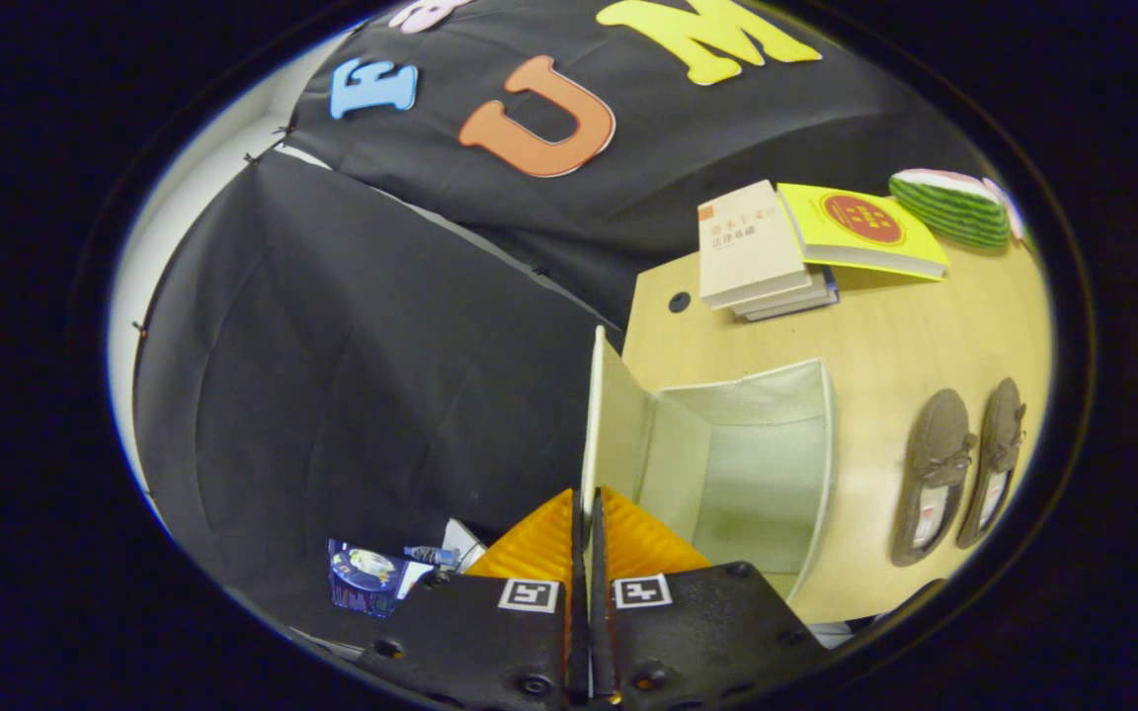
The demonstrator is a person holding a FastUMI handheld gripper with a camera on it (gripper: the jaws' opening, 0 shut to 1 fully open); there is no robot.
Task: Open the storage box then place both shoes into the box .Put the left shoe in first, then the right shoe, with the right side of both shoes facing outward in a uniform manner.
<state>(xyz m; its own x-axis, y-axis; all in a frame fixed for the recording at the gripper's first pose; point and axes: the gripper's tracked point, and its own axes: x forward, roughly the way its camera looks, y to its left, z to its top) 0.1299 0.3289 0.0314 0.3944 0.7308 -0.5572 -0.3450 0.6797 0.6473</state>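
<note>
With the gripper (587,513) pinched tight on the edge of the box lid (597,415), a slip could let the lid swing back over the box (786,464). The pale box stands open and empty on the table (885,336). Beyond it, both brown shoes (964,474) lie side by side, untouched.

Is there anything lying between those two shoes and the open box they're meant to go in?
Nothing visible. Bare table separates the shoes from the box, whose inside looks empty. The claw is pinched on the box's raised lid; the books sit well beyond.
</note>
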